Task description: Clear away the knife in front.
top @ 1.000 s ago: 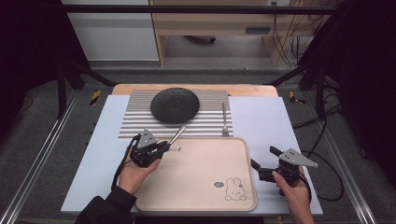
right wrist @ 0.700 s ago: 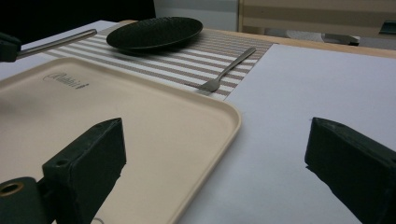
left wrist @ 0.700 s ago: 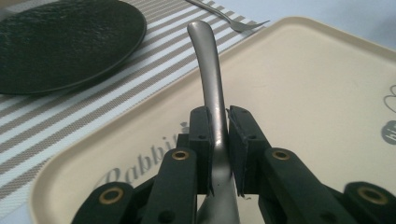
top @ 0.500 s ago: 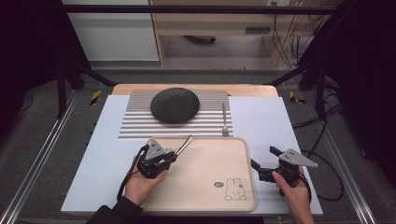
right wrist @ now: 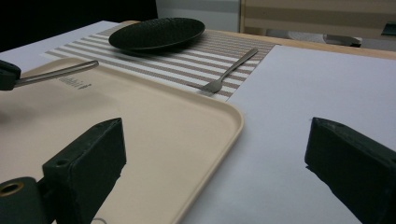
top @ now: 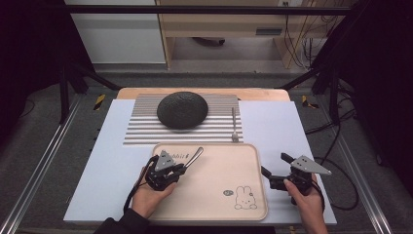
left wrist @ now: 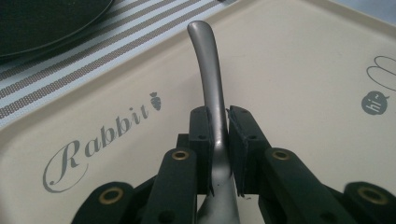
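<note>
Halfway at a guess: left gripper [top: 181, 169] clamped on the spoon handle [left wrist: 211, 88], held over the tray [top: 253, 161], handle jutting ahead of the jaws, bowl end hidden behind them. Fork [top: 234, 124] untouched on the striped mat [top: 141, 129], ahead and well apart, beside the dark plate [top: 182, 110]. Right gripper [top: 275, 170] agape, empty, just off the tray's edge. Since a second ago, pulled back from the mat's near edge onto the tray.
</note>
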Tool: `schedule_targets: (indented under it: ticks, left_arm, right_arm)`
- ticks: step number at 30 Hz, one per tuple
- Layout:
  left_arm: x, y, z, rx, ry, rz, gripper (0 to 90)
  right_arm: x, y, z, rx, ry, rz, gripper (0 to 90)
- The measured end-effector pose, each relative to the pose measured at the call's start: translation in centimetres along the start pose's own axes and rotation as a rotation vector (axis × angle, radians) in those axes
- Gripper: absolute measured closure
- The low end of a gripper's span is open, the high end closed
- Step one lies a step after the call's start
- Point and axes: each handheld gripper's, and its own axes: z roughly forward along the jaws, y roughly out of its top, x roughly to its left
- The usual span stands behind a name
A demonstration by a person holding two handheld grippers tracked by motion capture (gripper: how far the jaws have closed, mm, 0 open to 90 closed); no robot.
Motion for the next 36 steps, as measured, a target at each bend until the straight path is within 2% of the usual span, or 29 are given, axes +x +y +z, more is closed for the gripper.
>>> schedule_targets:
  ticks: [12, 22, 30, 36]
  left_arm:
    - [0.1, -0.6, 0.9, 0.059, 0.000, -0.034, 79.9]
    - [-0.1, -1.2, 1.3, 0.120, -0.001, -0.006, 79.9]
    - [-0.4, -1.4, 1.5, 0.139, 0.015, 0.005, 79.8]
    - [-0.4, -1.6, 1.5, 0.120, 0.014, -0.005, 79.3]
  right_arm:
    - [0.0, 0.0, -0.1, -0.002, 0.002, -0.003, 5.5]
    - [0.0, 0.1, -0.1, -0.004, 0.002, -0.005, 5.5]
    - [0.0, 0.1, -0.1, 0.000, 0.005, -0.002, 5.5]
    - [0.0, 0.0, -0.1, 0.001, 0.006, -0.002, 5.5]
